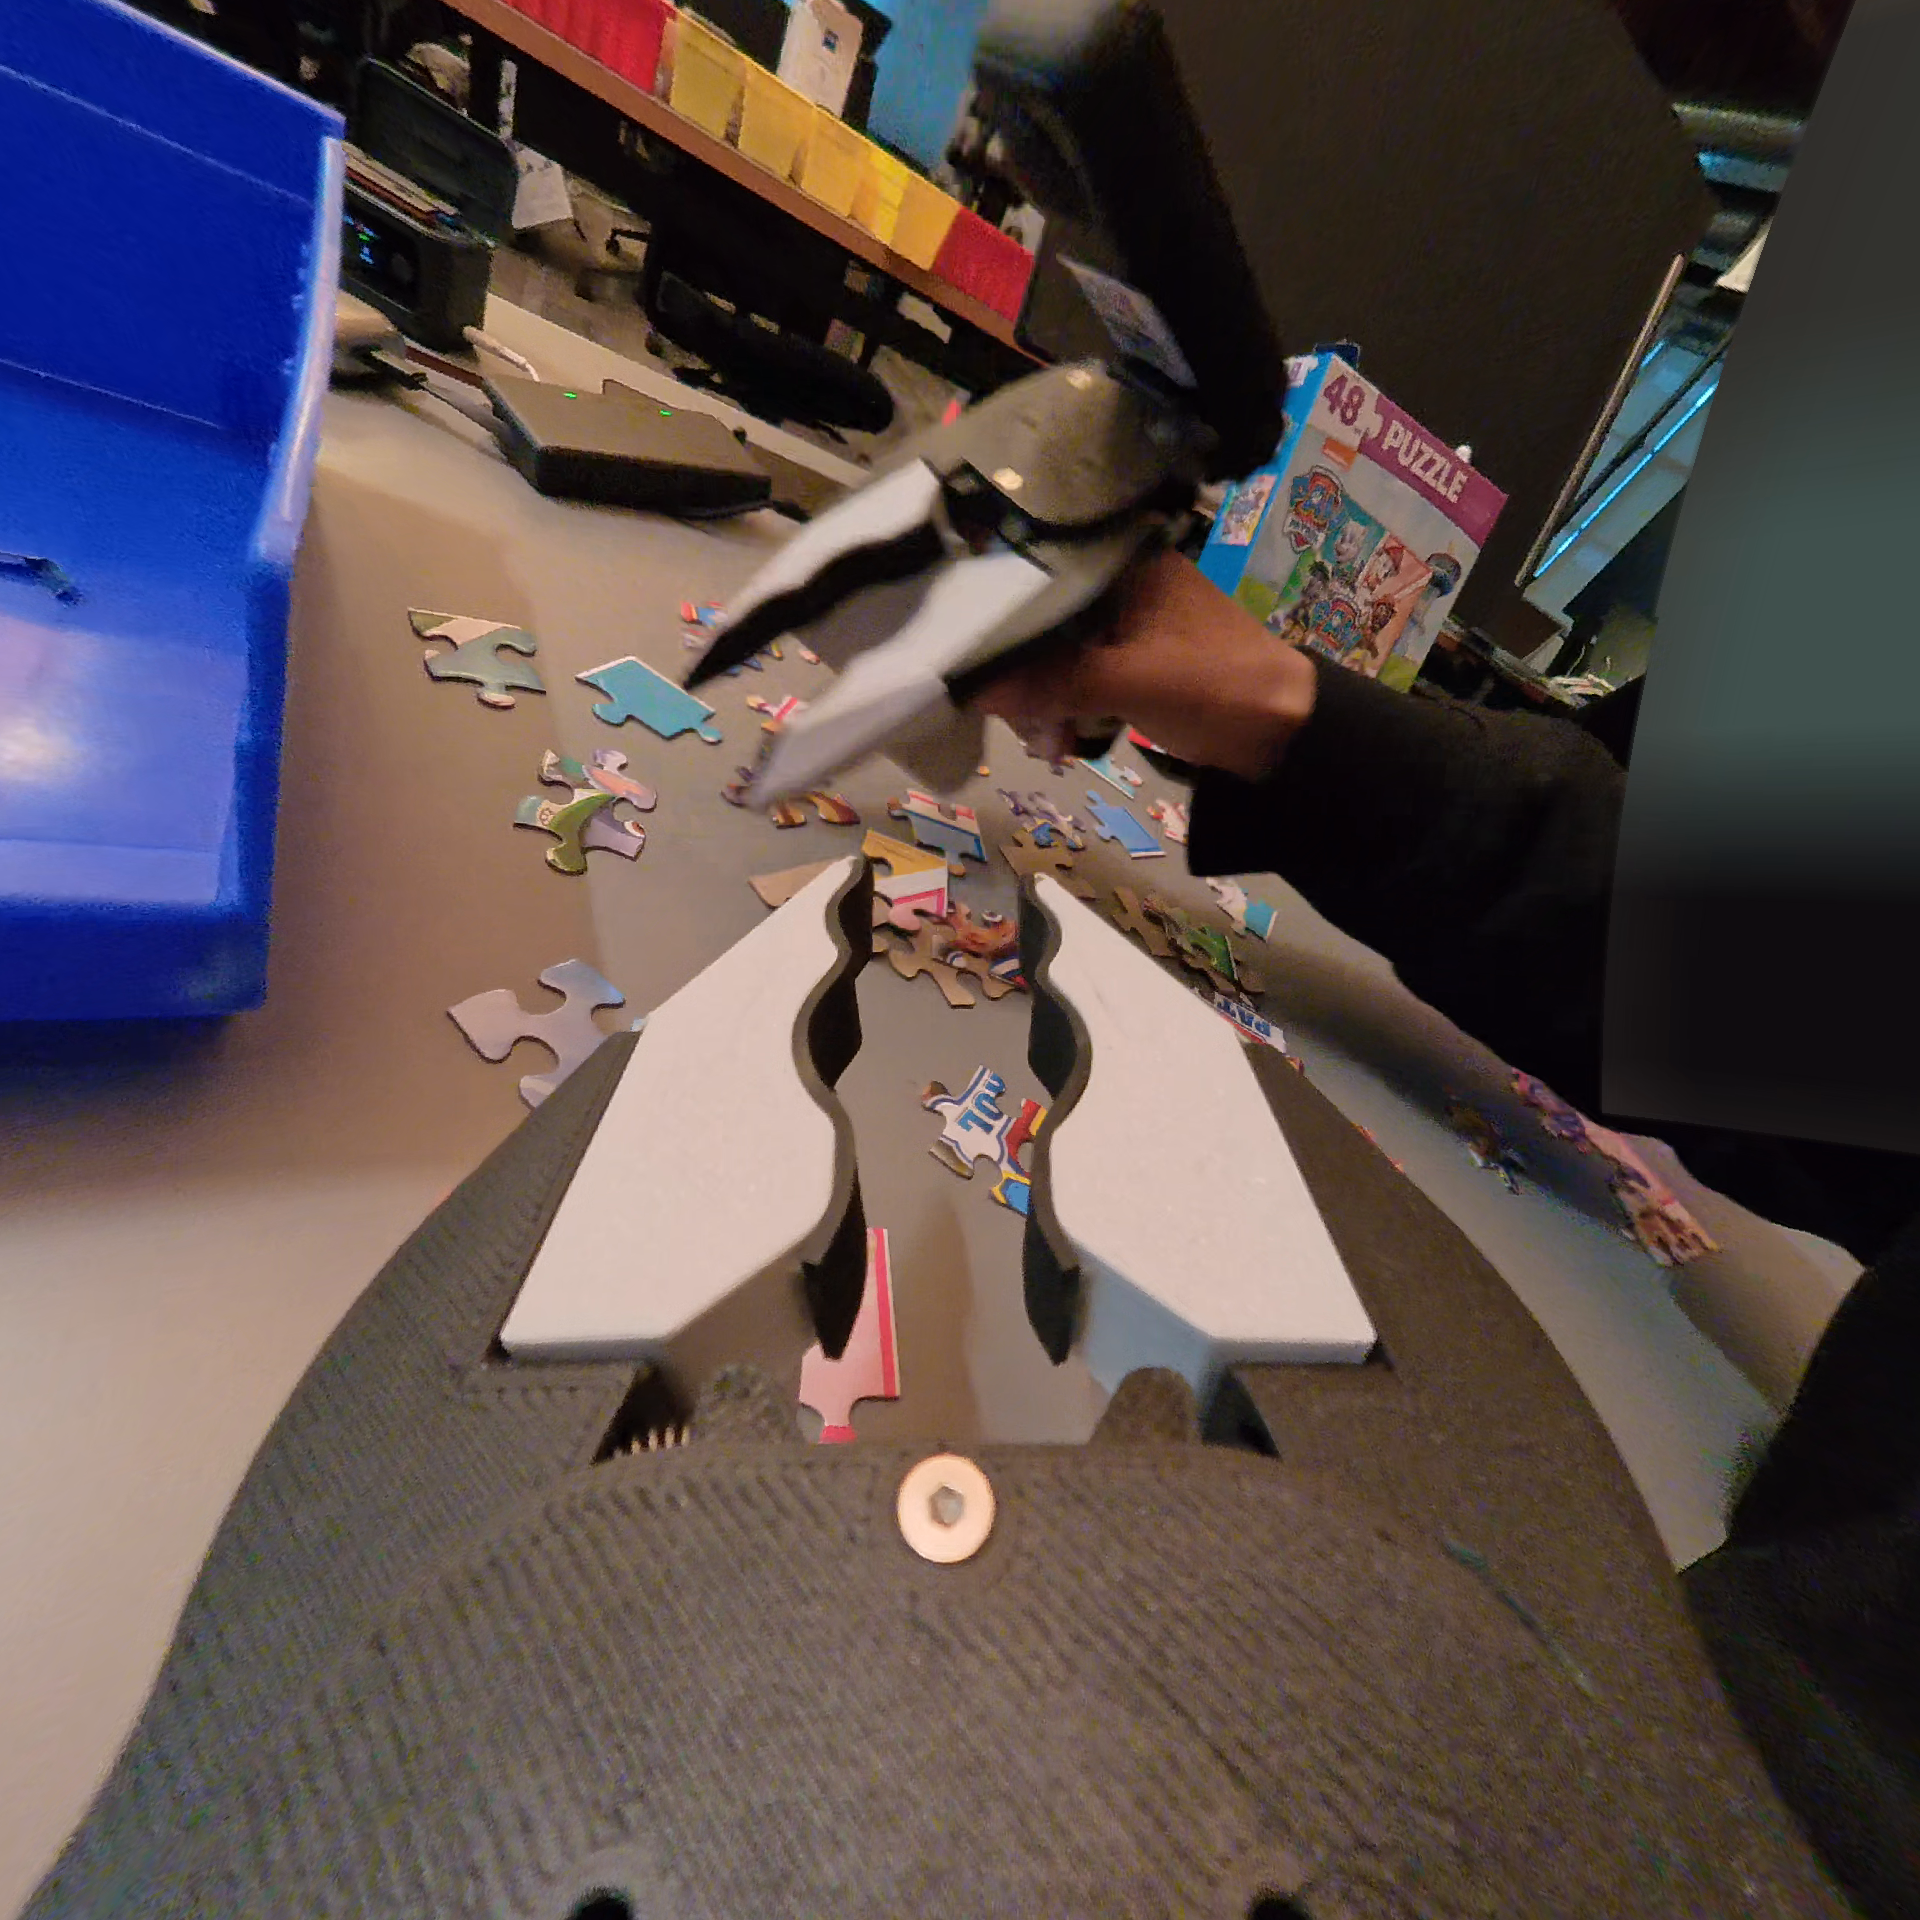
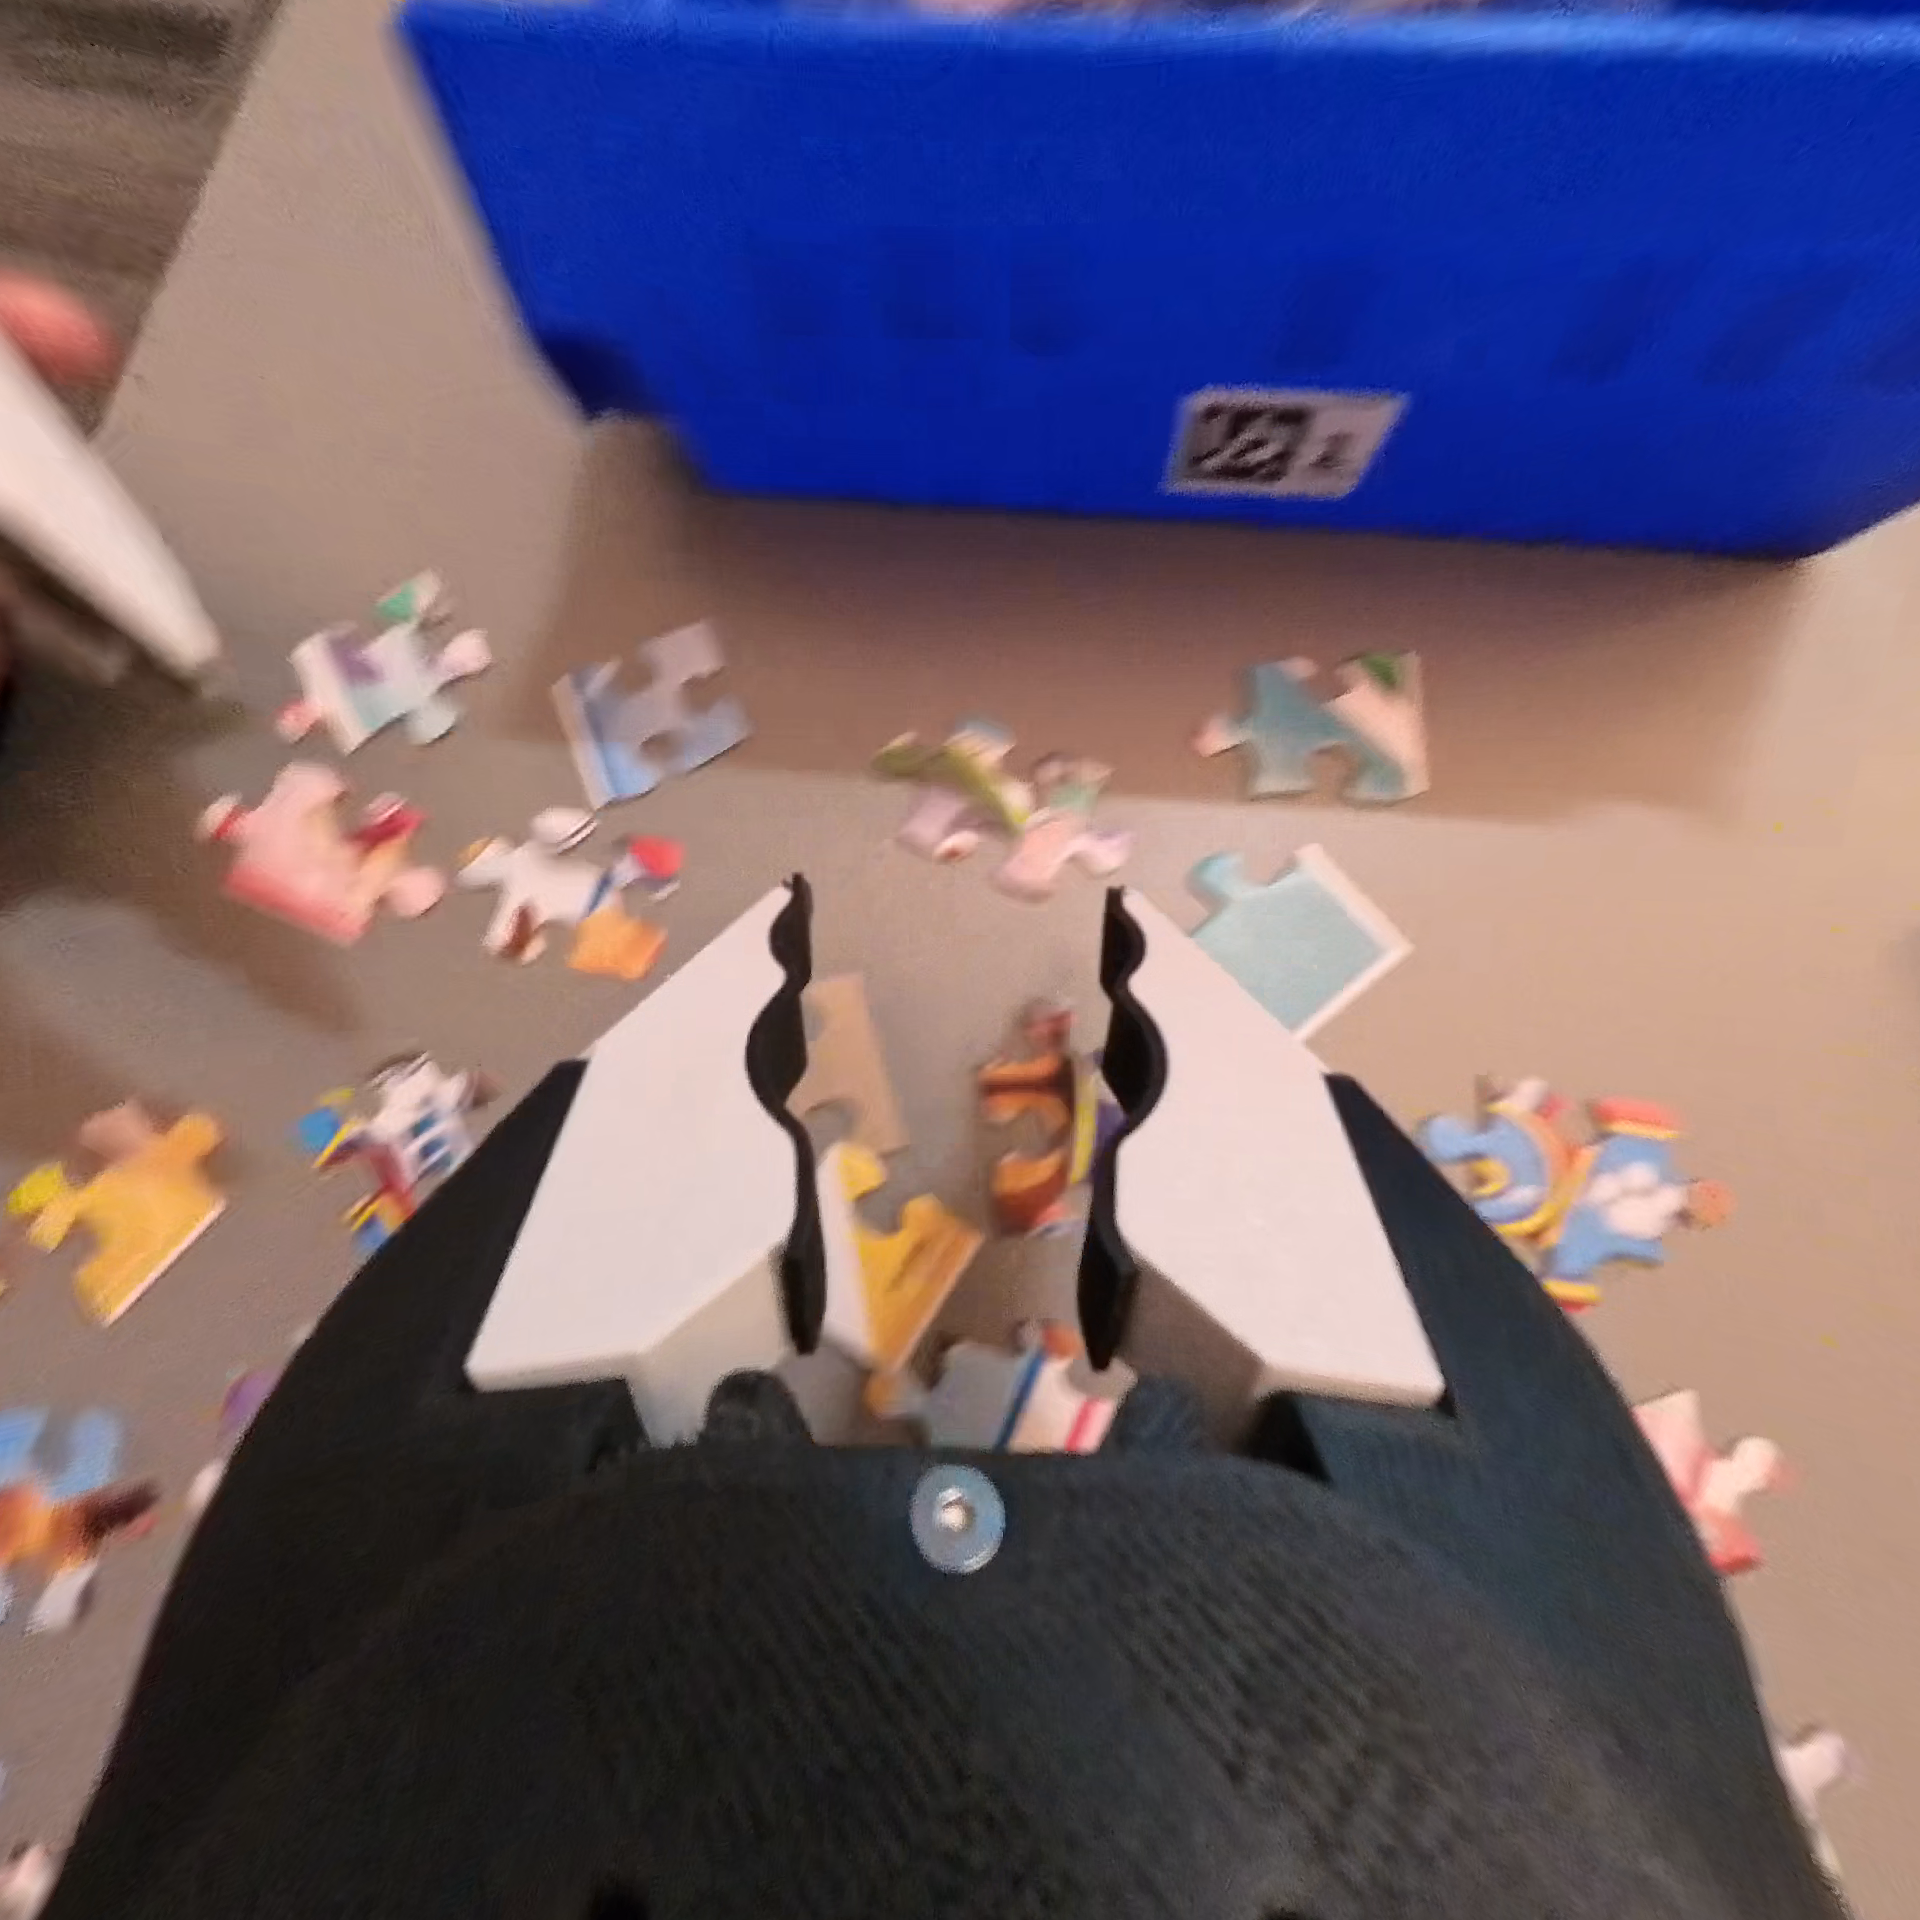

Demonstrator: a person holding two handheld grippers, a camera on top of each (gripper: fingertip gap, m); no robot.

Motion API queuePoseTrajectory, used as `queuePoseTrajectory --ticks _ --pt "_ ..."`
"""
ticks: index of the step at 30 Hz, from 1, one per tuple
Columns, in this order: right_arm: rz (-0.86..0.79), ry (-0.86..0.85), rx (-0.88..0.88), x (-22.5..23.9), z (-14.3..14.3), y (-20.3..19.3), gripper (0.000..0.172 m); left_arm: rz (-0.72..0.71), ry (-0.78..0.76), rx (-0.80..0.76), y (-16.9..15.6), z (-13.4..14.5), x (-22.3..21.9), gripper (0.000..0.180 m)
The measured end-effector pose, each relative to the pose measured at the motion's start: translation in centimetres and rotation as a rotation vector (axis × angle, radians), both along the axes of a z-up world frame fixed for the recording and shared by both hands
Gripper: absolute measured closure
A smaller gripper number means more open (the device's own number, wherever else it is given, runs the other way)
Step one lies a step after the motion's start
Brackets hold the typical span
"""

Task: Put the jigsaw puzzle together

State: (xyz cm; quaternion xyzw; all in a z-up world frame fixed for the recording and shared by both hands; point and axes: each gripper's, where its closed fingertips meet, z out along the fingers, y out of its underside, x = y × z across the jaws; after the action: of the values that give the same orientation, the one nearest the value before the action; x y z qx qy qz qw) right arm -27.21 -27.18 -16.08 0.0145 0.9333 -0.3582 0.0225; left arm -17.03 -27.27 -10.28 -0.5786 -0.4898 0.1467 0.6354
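Grey worktop (image 1: 416,1039) strewn with puzzle pieces (image 2: 655,712) beside blue bin (image 2: 1039,260); left gripper (image 1: 940,888) and right gripper (image 2: 951,899) both spread, empty, hovering over pieces.

We see dim, warm indoor light in both views. A pale glare patch sits on the glossy blue plastic bin (image 1: 156,623). Motion blur smears the scattered cardboard puzzle pieces (image 2: 644,717) and the bin throughout the right wrist view; in the left wrist view, only the farther gripper (image 1: 727,727) blurs. Wide-angle distortion bends the edges, and soft shadows fall across the grey tabletop (image 1: 416,883).
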Motion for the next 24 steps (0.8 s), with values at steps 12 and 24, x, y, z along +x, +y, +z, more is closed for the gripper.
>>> queuePoseTrajectory --ticks 12,24 --pt "0.091 0.058 0.114 3.7 -3.0 2.3 0.141 0.003 0.010 -0.041 0.6 0.2 0.2 0.156" --pt "0.049 -0.563 -0.489 8.7 8.3 1.3 0.142 -0.046 0.068 -0.054 1.8 0.6 0.4 0.142"
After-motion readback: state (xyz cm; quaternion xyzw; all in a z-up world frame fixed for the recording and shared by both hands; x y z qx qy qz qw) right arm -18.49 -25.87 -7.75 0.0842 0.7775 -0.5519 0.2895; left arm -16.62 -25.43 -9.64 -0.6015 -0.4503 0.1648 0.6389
